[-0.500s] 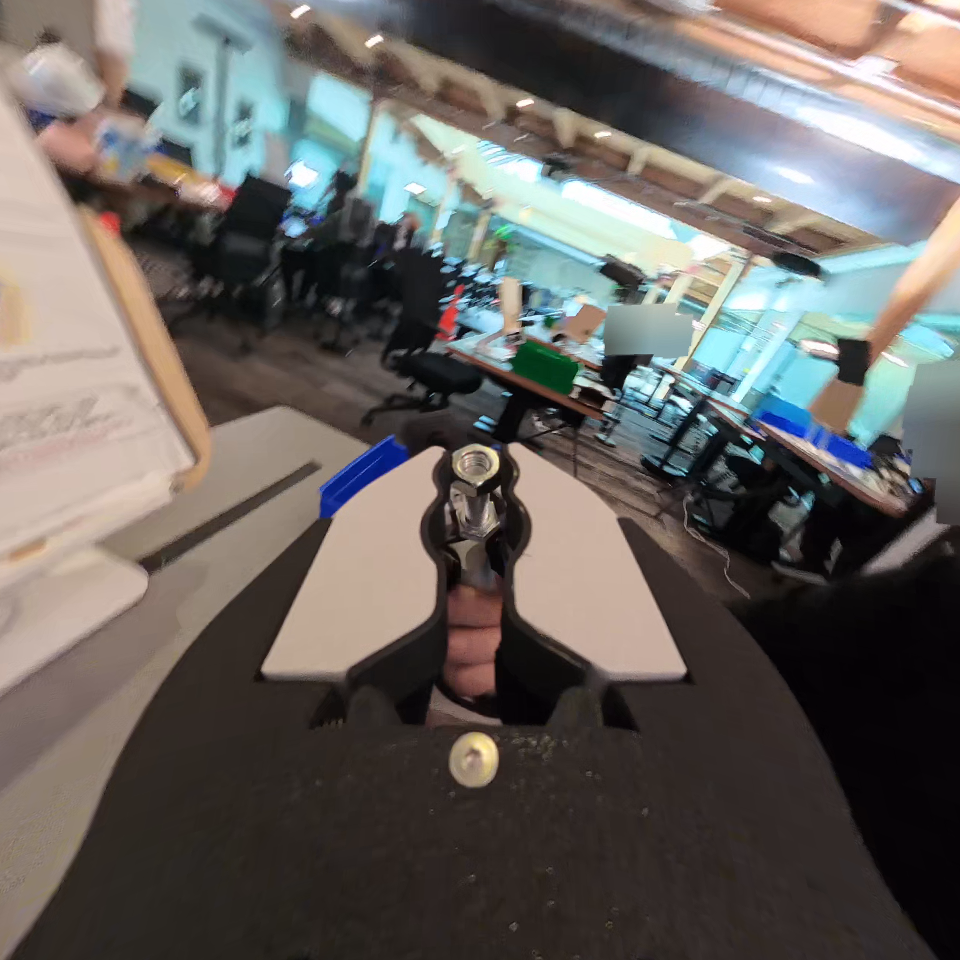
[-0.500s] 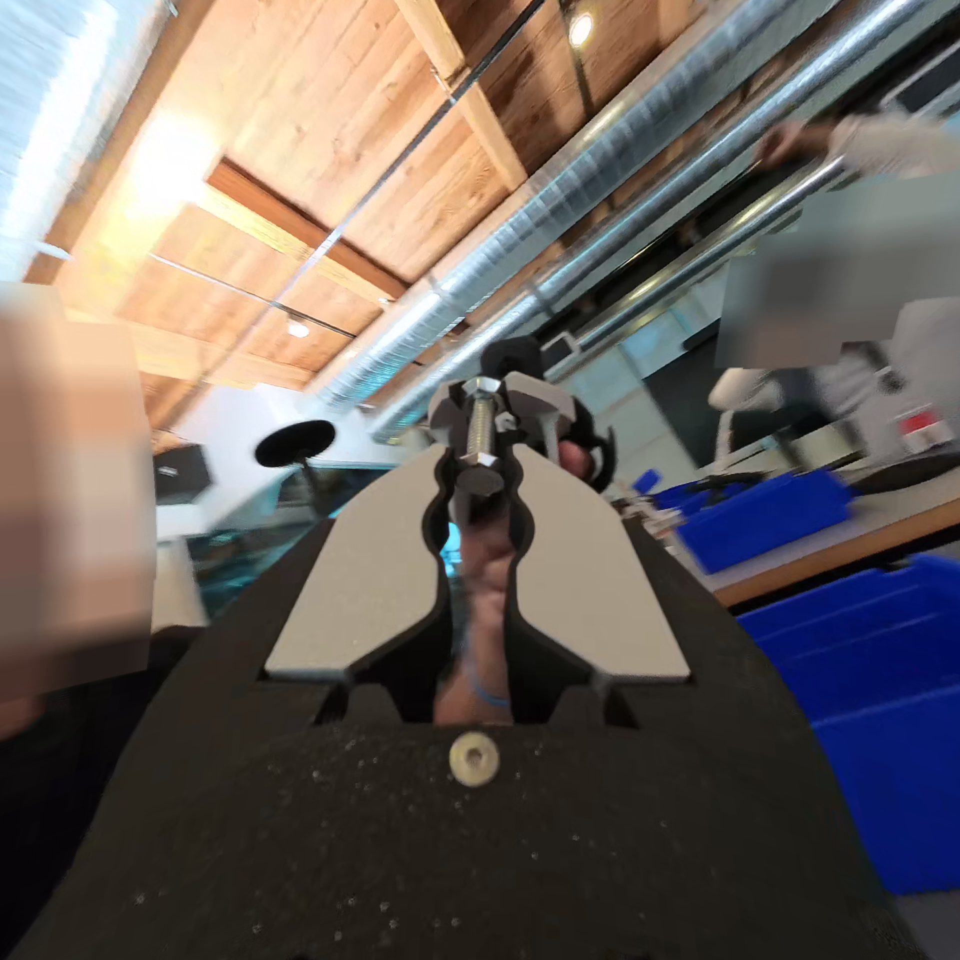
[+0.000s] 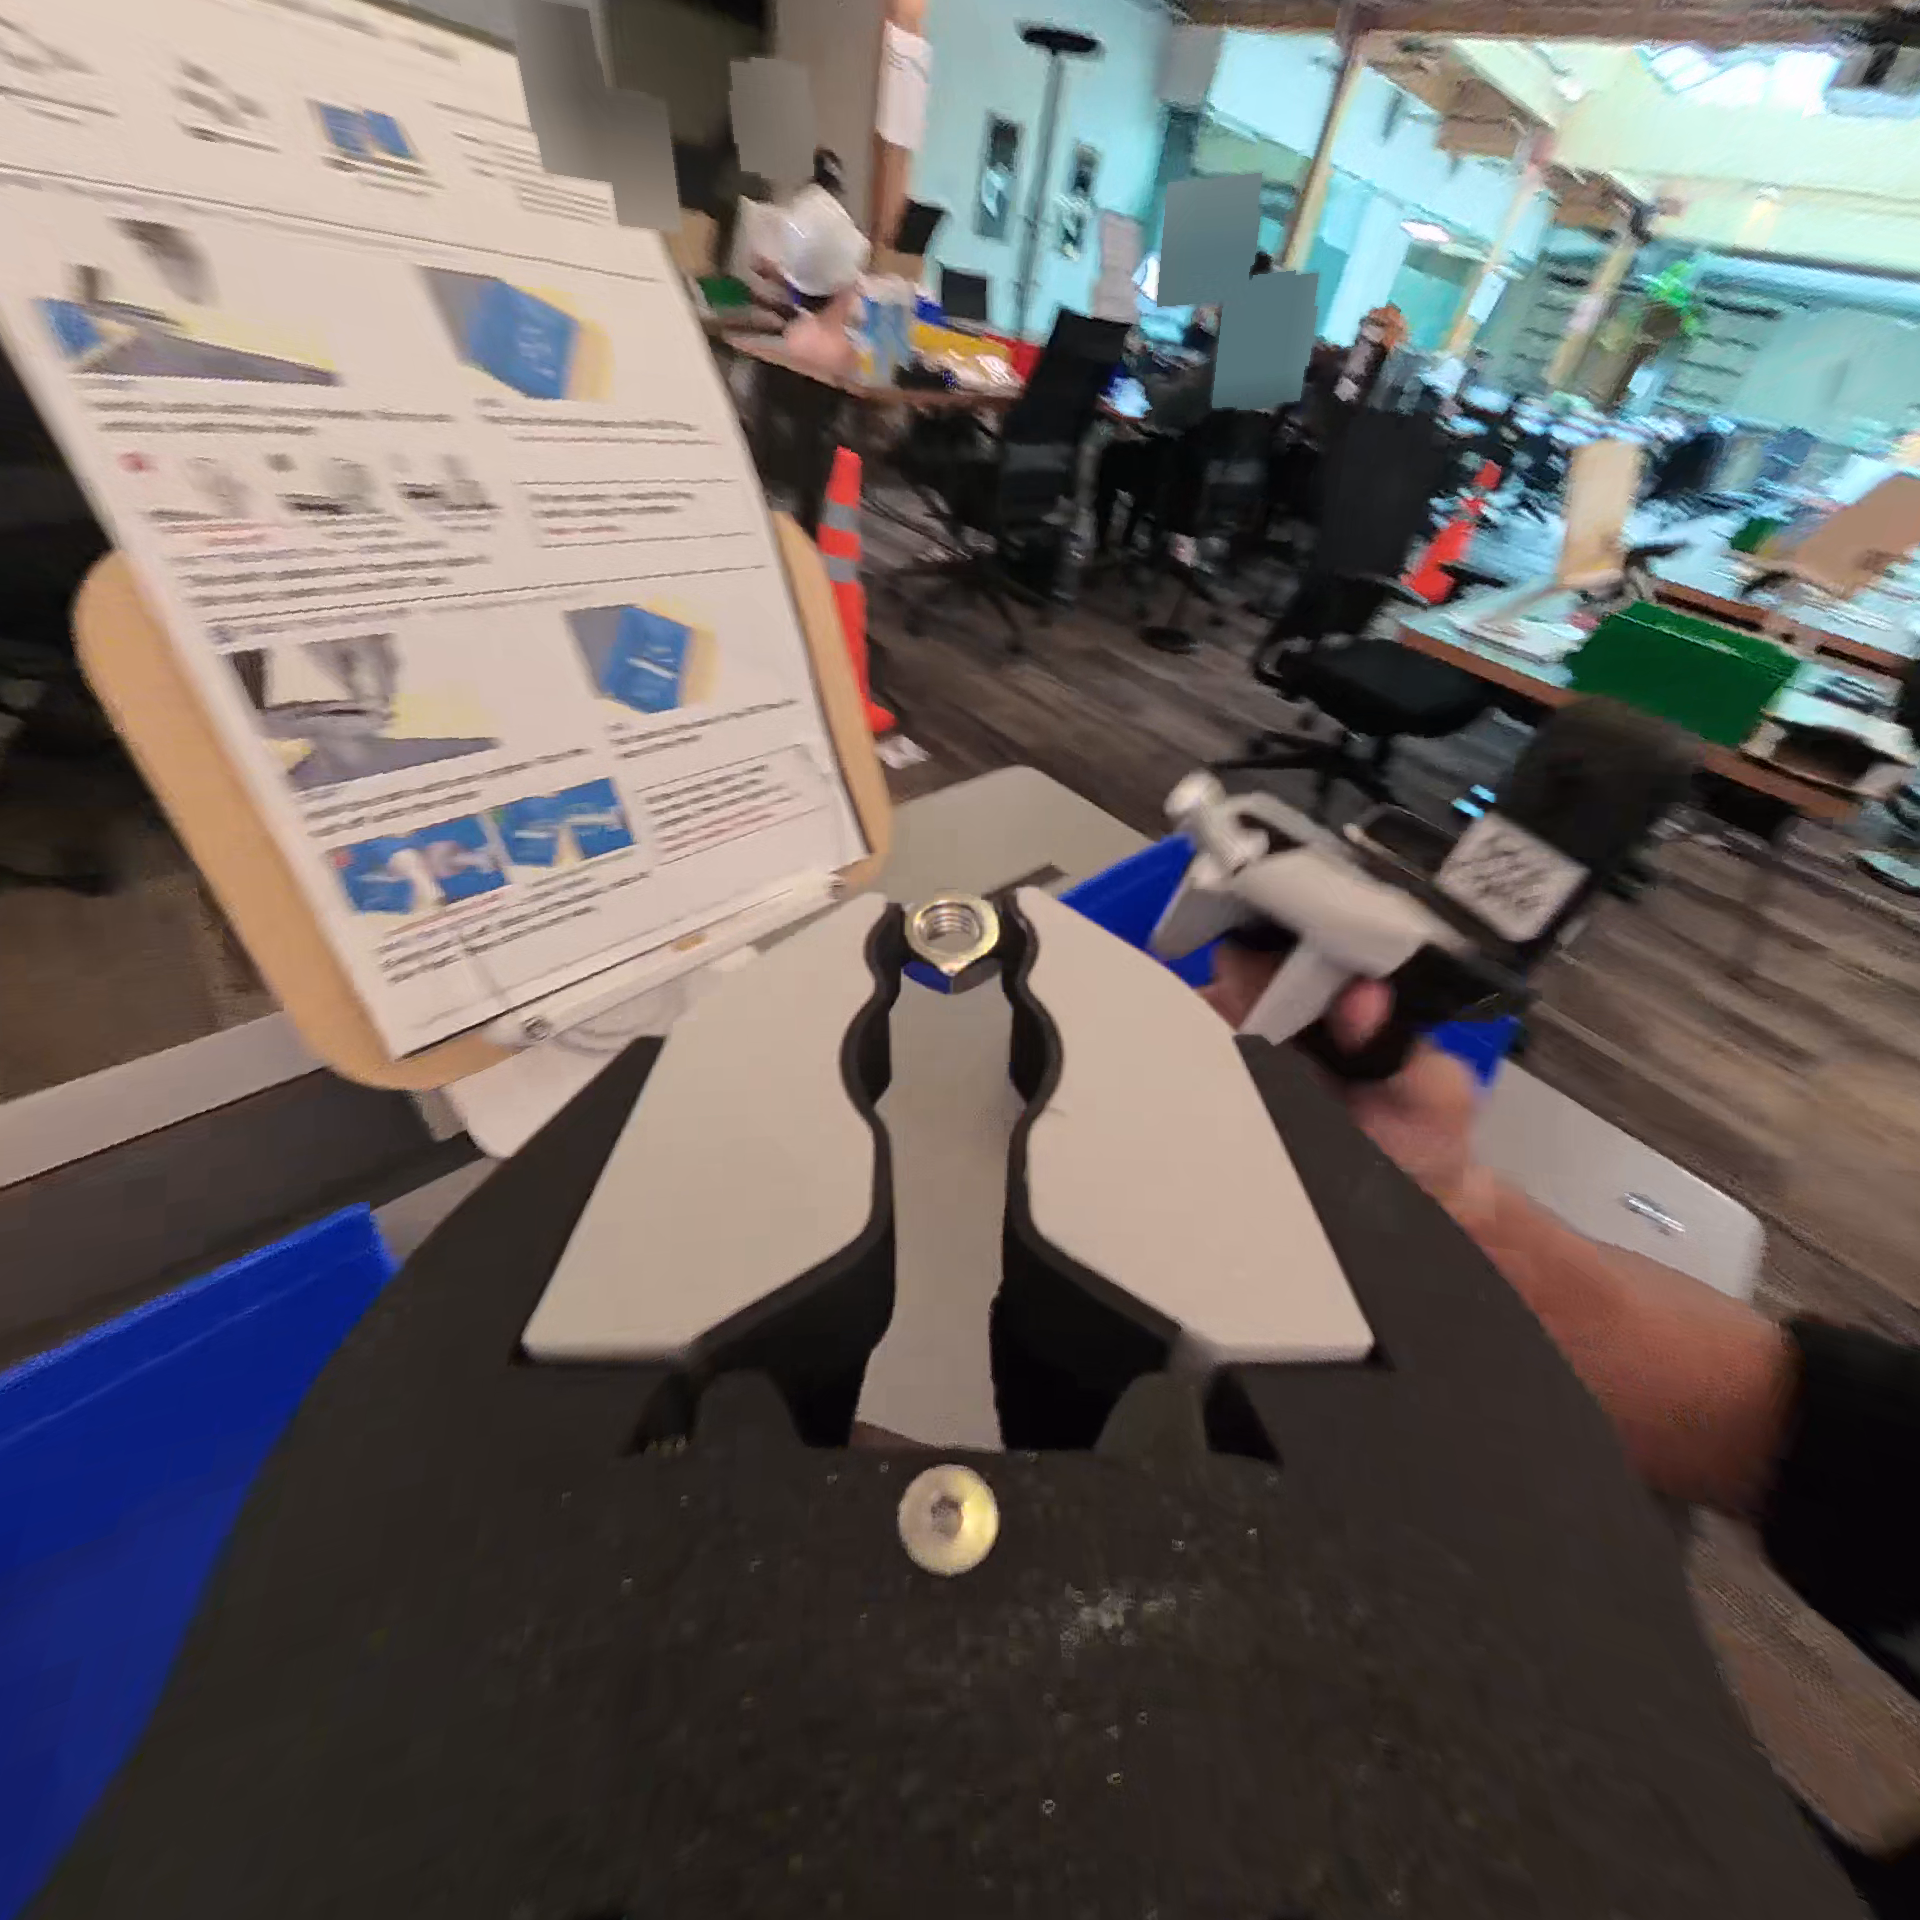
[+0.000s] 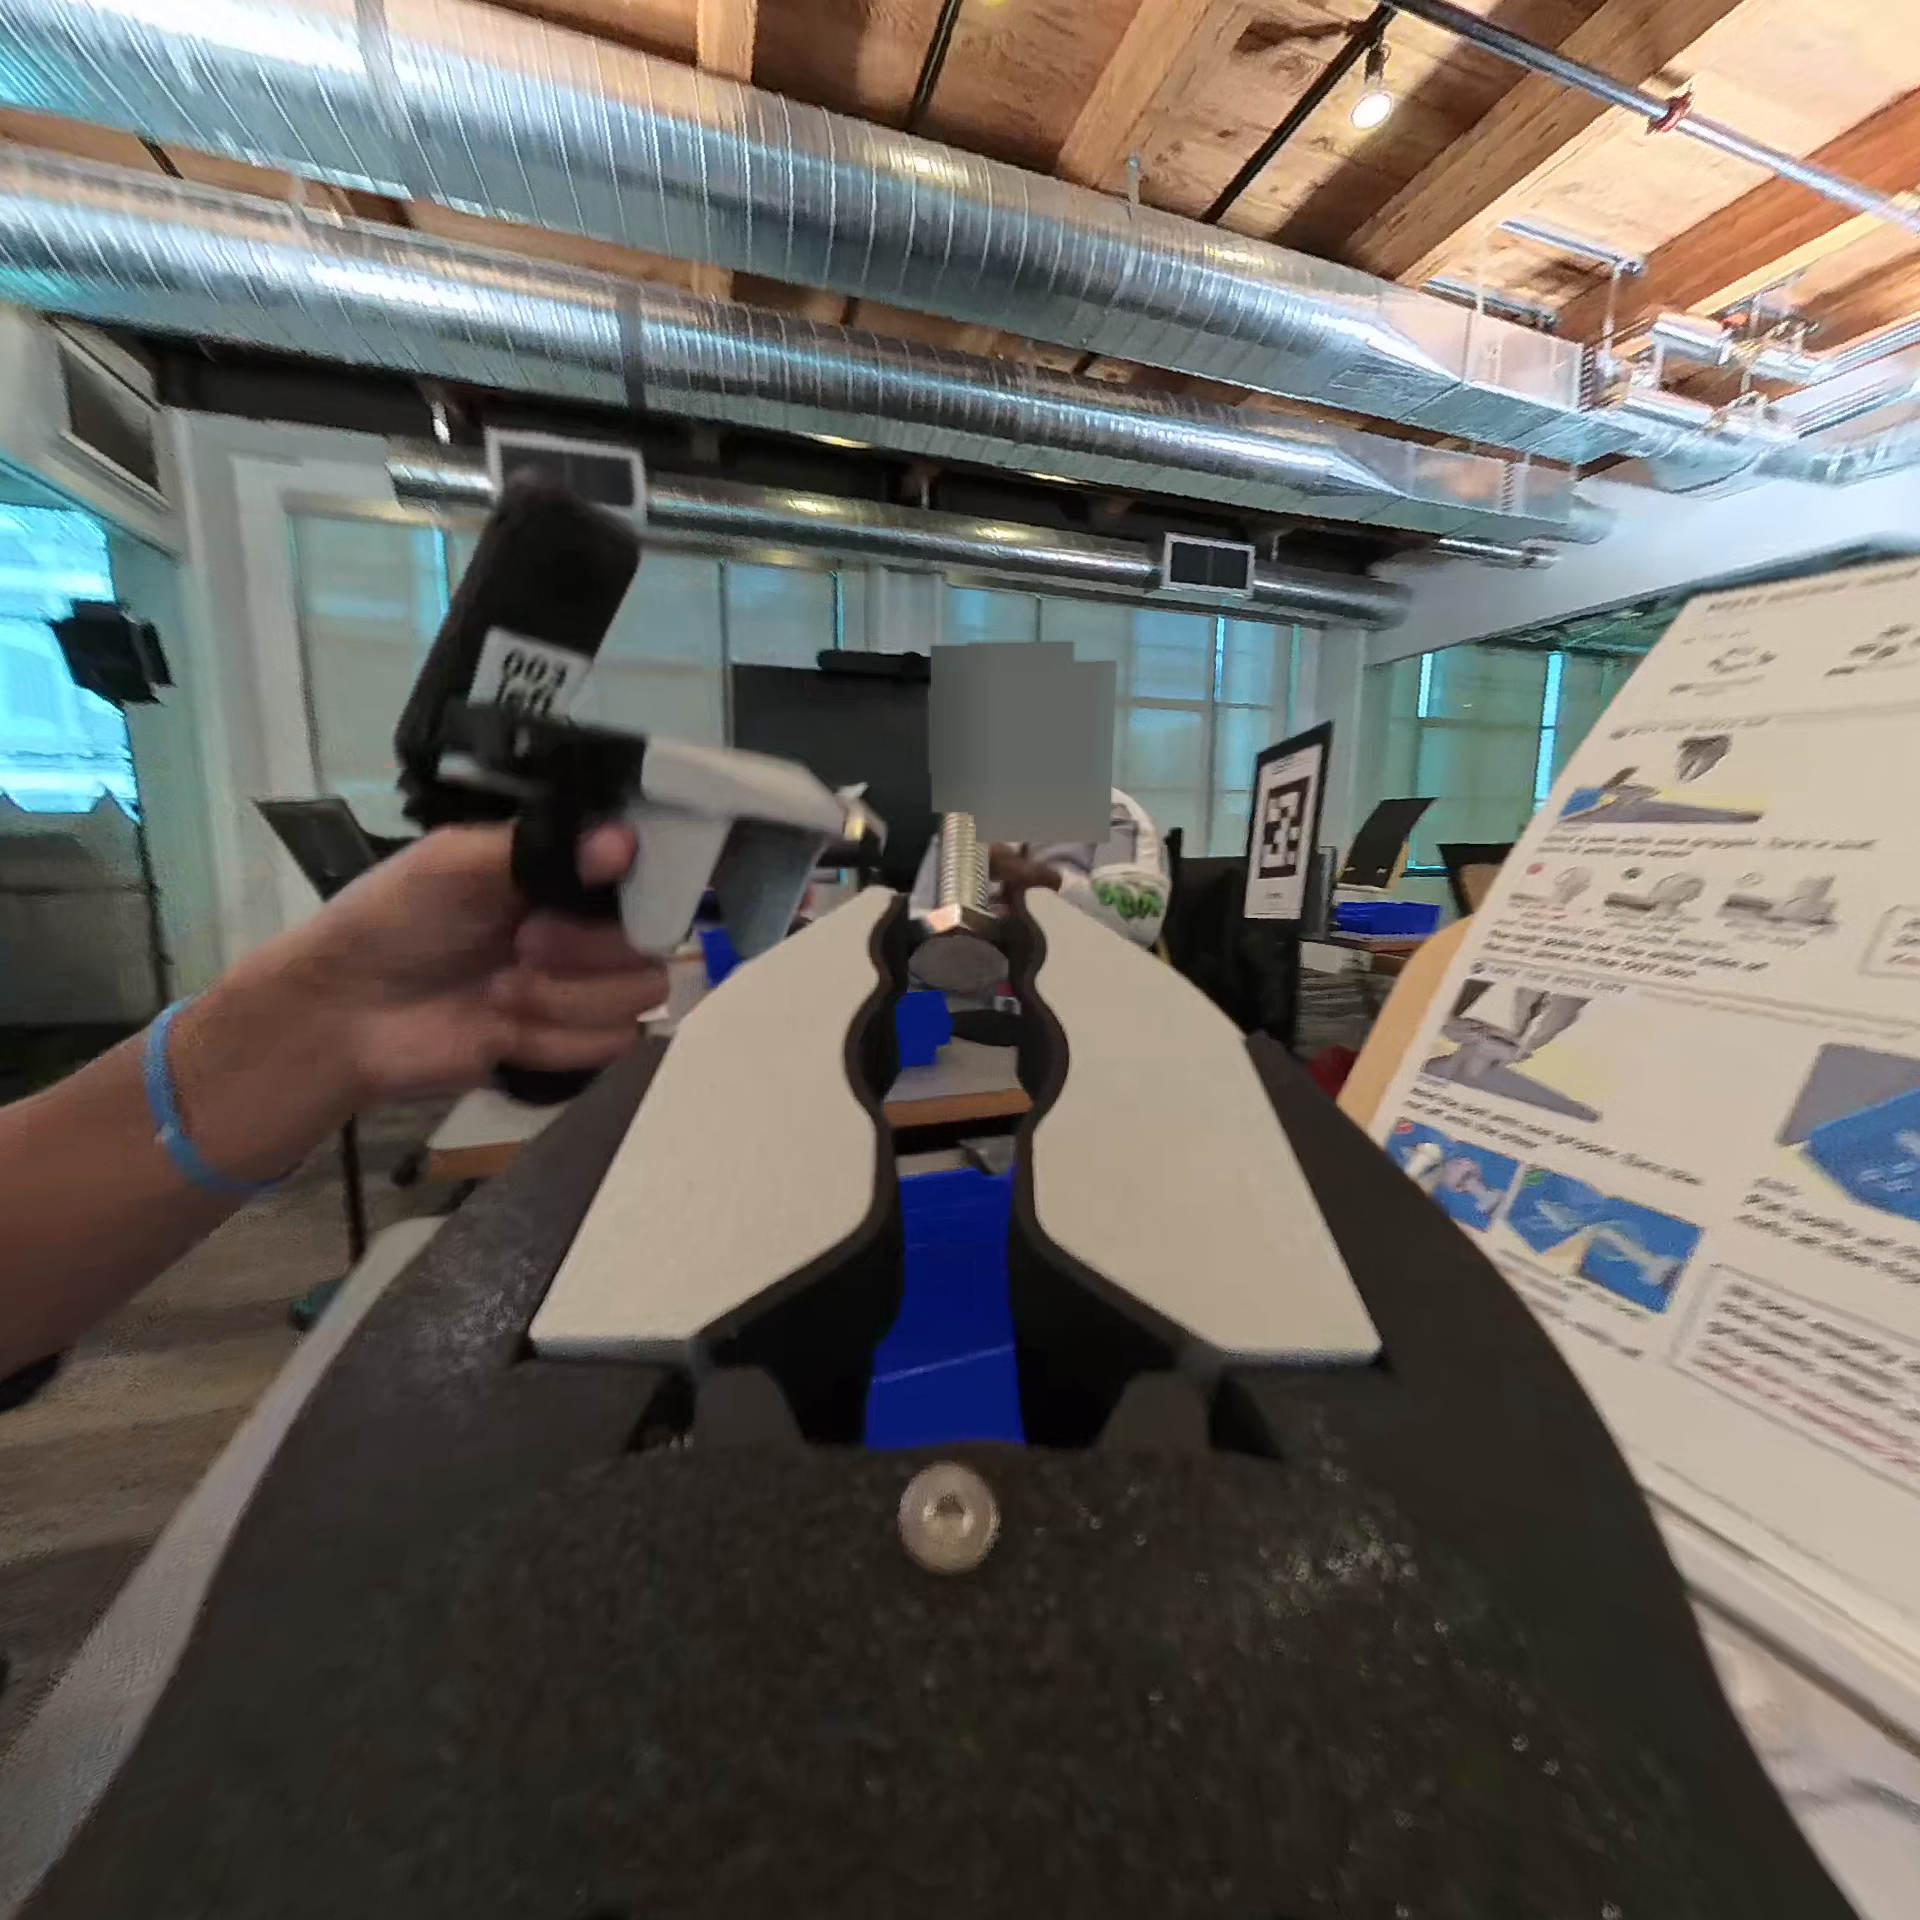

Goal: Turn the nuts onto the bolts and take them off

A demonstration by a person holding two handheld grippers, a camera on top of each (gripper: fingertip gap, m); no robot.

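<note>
My left gripper (image 3: 951, 961) was clenched on the nut (image 3: 950, 940), pinched at its very tips with the threaded bore facing up. My right gripper (image 4: 954, 935) was clamped on the bolt (image 4: 957, 883) by its hex head, shank standing free above the tips. I judged nut and bolt apart, between cycles; next I had to line bore and shank up. Farther off stood the instruction board (image 3: 416, 582).

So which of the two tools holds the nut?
The left tool: its tips clamp the bare hex nut. The right tool grips the bolt instead.
</note>
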